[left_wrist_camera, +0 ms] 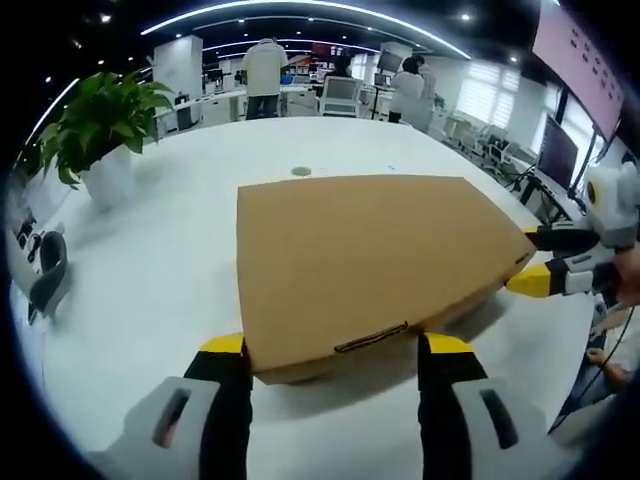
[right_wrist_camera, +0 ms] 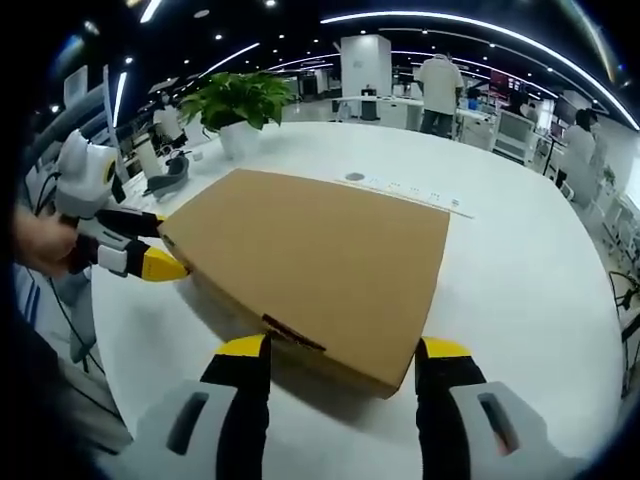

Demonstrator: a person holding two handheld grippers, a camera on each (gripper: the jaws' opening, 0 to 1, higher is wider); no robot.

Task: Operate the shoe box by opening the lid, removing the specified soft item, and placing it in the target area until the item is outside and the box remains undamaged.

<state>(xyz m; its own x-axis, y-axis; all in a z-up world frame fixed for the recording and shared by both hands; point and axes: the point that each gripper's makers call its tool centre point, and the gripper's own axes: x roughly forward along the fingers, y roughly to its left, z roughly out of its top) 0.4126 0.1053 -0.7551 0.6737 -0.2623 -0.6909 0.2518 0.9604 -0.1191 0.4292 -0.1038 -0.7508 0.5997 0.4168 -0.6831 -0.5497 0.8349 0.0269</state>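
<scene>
While both pairs of jaws stand wide apart and hold nothing, the shoe box [left_wrist_camera: 370, 265] lies flat and closed on the white tabletop [left_wrist_camera: 160, 290], and each gripper meets it from a different side. In the left gripper view the left gripper [left_wrist_camera: 335, 345] has its yellow tips just at the near edge of the box, one tip to either side of the small closure tab on the lid [left_wrist_camera: 372, 338] — the box's near wall sits between the jaws and its brown top runs away from them. In the right gripper view the right gripper [right_wrist_camera: 343, 348] straddles a near corner of the same box in much the same way, tips level with the lid's edge, while the left gripper shows at the left side of the box.

My reading: the coming move turns on that near edge with the tab, which faces the left gripper squarely, so the left looks better placed to lift the lid while the right steadies the corner. Whether any tip actually touches the cardboard I cannot tell.

Farther off, a potted plant [left_wrist_camera: 100, 135] stands on the tabletop well apart from the box, and beyond it people stand at desks.
</scene>
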